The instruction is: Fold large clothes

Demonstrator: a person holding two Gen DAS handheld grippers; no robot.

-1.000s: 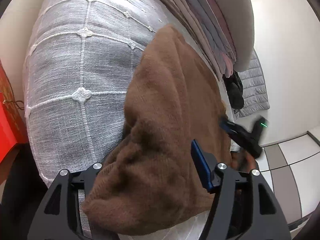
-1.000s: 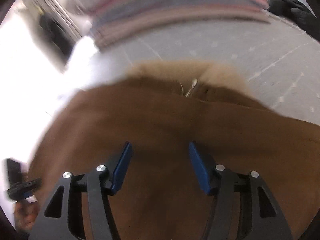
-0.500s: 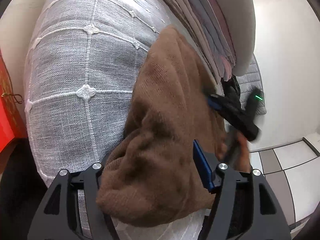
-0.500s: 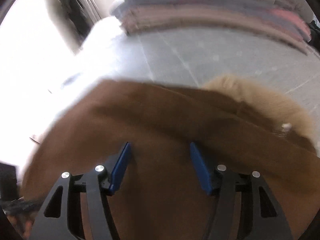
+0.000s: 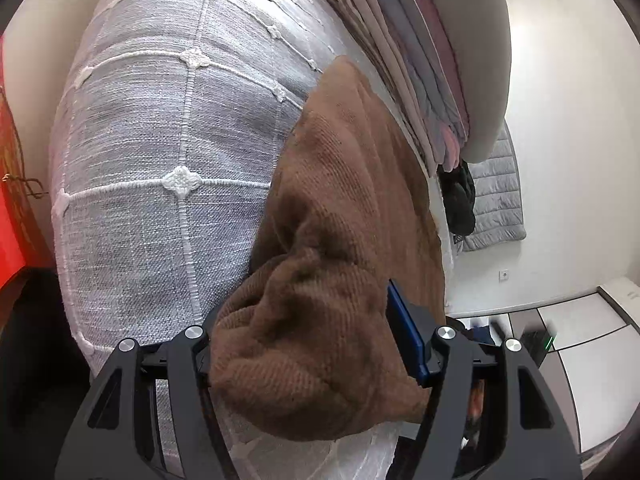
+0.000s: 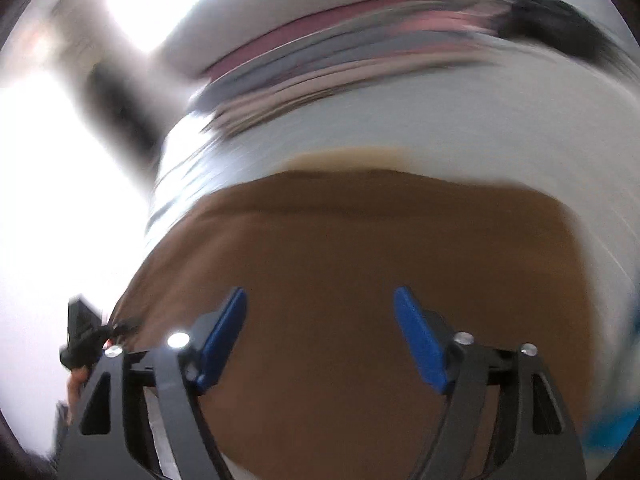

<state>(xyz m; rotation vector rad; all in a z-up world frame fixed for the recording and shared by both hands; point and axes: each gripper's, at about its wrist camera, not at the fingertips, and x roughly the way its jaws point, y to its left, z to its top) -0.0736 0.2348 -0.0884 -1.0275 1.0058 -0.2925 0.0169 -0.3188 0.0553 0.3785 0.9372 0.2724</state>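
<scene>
Clamped on a thick wad of brown knit garment (image 5: pixel 344 208) by the left gripper (image 5: pixel 308 344), cloth bulging out between and below the pads. On the right gripper (image 6: pixel 320 332), jaws spreading wider, pads clear of the same brown fabric spread beneath them, nothing pinched. Rest of the garment draped across the grey bedspread (image 5: pixel 160 140), one corner reaching toward the stack of folded linens (image 5: pixel 404 40) at the far end.

Likely trouble: with only one bunched grip holding, a pull could drag the whole piece crooked and undo the fold; a wad that thick could also slip loose. Heavy blur in the right view, so exact edge position unreadable.

Beyond: quilted cover with white stitched crosses, pale wall, grey padded jacket (image 5: pixel 496 200) hanging beside dark clothing, tiled floor (image 5: pixel 592 356) below.
</scene>
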